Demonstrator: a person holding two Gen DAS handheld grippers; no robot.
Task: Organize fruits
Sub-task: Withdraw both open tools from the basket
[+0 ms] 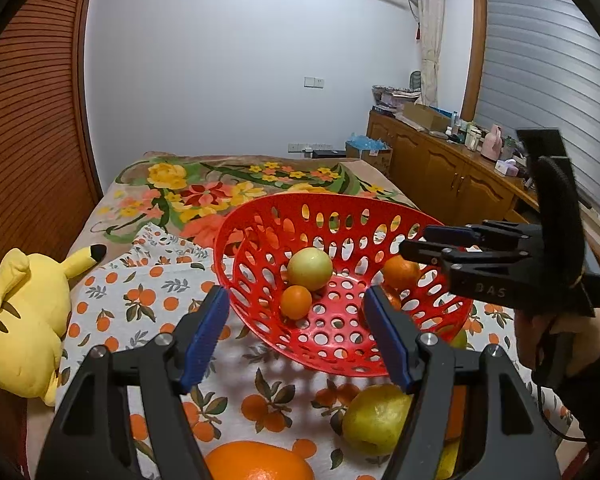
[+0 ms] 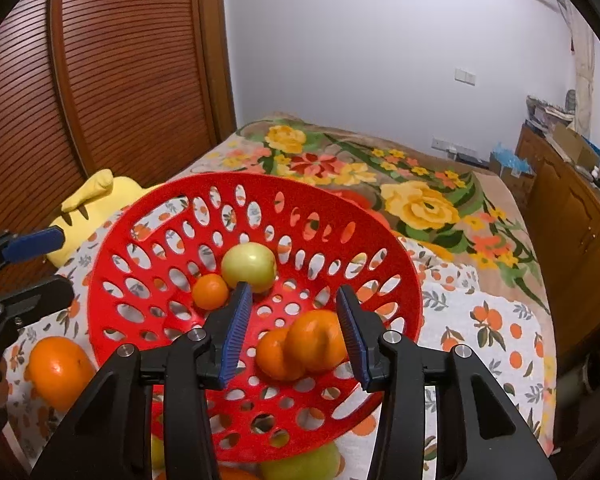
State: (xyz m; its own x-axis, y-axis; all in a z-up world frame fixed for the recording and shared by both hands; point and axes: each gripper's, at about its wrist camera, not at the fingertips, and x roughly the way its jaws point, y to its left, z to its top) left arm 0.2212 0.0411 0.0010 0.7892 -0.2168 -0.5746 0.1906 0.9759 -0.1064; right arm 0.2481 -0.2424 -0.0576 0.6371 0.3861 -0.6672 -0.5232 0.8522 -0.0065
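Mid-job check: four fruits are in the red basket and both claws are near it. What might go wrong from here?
1. The red basket sits tilted on soft bedding; a nudge from the right claw hovering inside it may tip it.
2. The two oranges lie on the sloping inner wall and may roll.
3. The yellow-green fruit and large orange lie close under the left claw, which may knock them.

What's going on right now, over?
Left gripper open, empty. Right gripper open over two oranges in red basket. Large orange, pear outside on the cloth. Nothing blocking.
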